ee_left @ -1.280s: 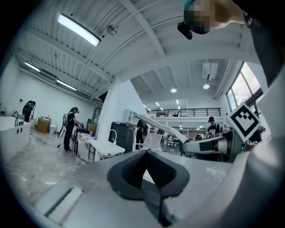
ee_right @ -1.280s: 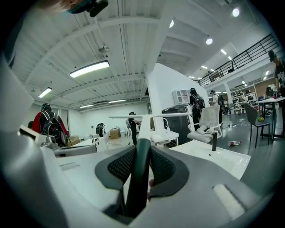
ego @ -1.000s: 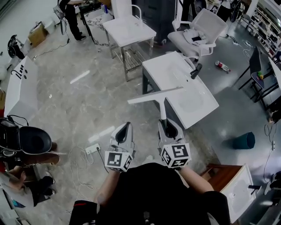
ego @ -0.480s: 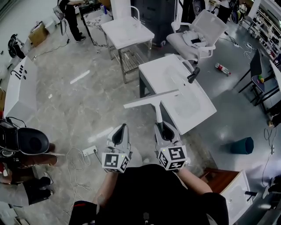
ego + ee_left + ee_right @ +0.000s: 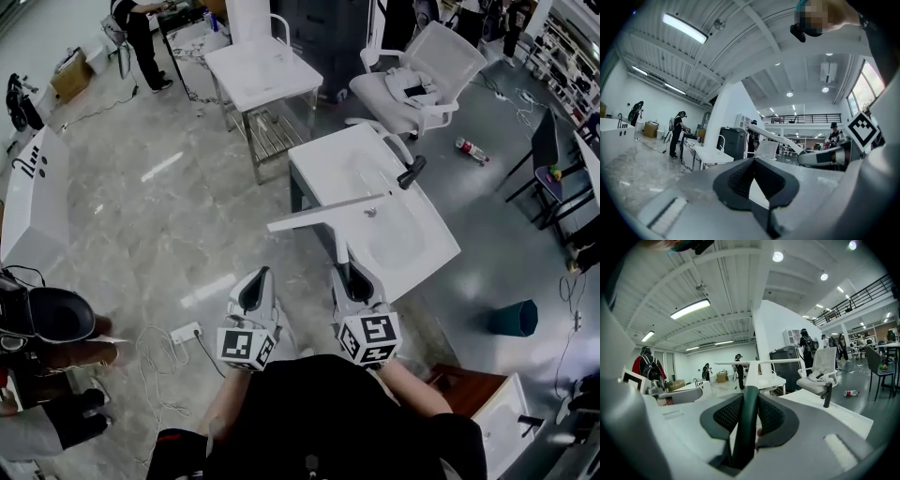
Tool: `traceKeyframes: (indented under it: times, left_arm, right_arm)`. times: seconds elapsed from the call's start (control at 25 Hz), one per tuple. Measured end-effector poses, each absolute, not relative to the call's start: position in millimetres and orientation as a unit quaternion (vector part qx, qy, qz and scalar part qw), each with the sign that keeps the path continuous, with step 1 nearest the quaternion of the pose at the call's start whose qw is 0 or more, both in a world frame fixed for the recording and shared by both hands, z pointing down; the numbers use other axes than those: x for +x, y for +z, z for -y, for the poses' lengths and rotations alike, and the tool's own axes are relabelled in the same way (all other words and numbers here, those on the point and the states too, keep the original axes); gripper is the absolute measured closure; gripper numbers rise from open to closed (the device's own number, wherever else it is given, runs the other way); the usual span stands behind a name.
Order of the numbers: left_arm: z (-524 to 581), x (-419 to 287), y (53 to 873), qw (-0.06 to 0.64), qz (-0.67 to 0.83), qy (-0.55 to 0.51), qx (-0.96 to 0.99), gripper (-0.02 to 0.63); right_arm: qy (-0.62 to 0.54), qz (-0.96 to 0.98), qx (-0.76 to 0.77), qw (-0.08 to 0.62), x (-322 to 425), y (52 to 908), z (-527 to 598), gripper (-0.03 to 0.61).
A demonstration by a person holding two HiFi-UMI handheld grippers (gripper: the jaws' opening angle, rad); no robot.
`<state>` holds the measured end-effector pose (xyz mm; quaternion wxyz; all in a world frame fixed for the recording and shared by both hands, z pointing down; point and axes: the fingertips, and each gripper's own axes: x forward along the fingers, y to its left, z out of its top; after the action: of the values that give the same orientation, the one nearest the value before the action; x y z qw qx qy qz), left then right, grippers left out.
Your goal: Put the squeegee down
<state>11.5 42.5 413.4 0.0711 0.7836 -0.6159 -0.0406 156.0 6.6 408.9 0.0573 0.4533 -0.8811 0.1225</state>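
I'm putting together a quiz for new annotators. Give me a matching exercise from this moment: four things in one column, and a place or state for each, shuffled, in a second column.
Things:
1. squeegee
2. left gripper
3. black faucet
4. bottle

Places or states:
A. lying on the floor
B. fingers apart, nothing between them
C. standing on the white sink unit
D. clamped by its handle in the right gripper

Pairs: 1-D, 2-B, 3-C, 4-A
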Motion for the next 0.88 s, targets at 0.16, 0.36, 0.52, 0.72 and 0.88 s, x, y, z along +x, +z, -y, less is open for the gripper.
traceKeyframes:
  times: [0.16, 0.36, 0.52, 0.72, 0.88]
  left_arm:
    - [-8.8, 1.7, 419.5, 0.079, 0.613, -0.039, 0.785, 0.615]
    - [40.3, -14.9, 419.8, 0.083, 0.605, -0.037, 0.791, 0.615]
    - [78.2, -29.8, 418.0, 0.085, 0.593, -0.035, 0.800, 0.615]
    - [118.5, -51.5, 414.0, 0.088, 0.586, -0.035, 0.805, 0.615]
    - [143.7, -78.3, 411.1, 0.089, 0.586, -0.040, 0.805, 0.615]
  right_arm:
    - [0.134, 0.878, 0.455, 0.062, 146.4, 415.2, 25.4, 0.480]
    - [0.150, 0.872, 0.461, 0.064, 126.8, 418.5, 73.3, 0.480]
    - [0.151, 0.869, 0.467, 0.067, 107.9, 416.8, 108.9, 0.480]
    - [0.156, 0.863, 0.476, 0.073, 86.0, 416.6, 151.8, 0.480]
    - [0.155, 0.862, 0.477, 0.078, 58.8, 416.5, 178.2, 0.480]
